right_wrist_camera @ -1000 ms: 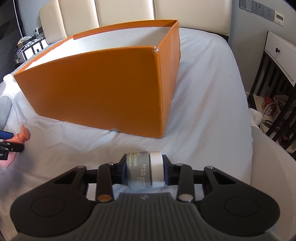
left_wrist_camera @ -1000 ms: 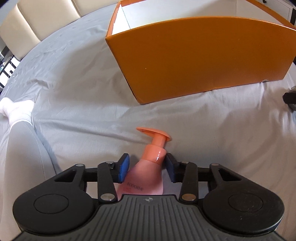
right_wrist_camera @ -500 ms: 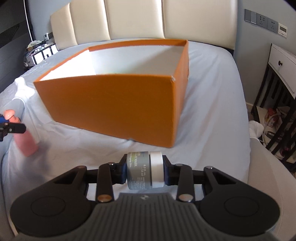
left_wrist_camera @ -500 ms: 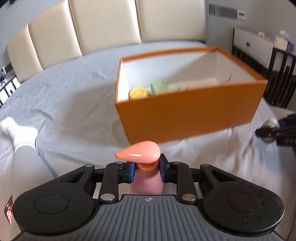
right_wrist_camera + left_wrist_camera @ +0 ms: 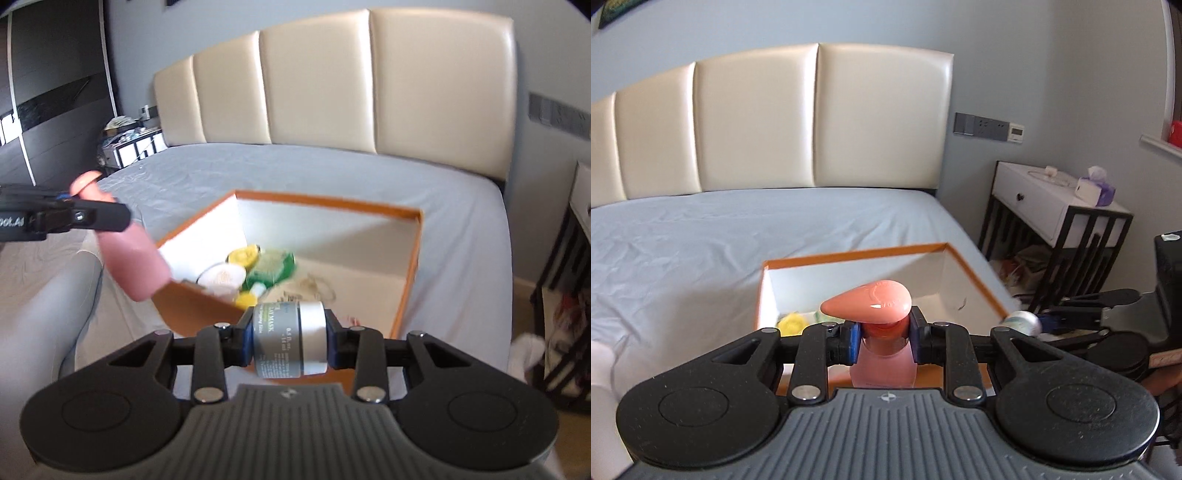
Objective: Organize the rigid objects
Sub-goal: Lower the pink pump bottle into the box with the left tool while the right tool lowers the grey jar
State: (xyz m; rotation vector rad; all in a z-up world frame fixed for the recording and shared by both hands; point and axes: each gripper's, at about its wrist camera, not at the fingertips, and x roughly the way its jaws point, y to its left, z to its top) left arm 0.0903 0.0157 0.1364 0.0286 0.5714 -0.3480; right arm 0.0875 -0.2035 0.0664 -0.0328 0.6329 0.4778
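My left gripper is shut on the neck of a pink pump bottle and holds it upright in the air above the near left corner of the orange box. The bottle also shows in the right wrist view, hanging over the box's left wall. My right gripper is shut on a grey jar with a white lid, held sideways above the box's near edge. The jar shows in the left wrist view at the right. Several yellow, green and white items lie inside the box.
The box sits on a bed with a grey sheet and a cream headboard. A white nightstand stands at the bed's right. A grey-clad leg lies left of the box.
Both grippers have risen from the sheet with their objects and moved forward over the box. The box's inside has come into view from above.
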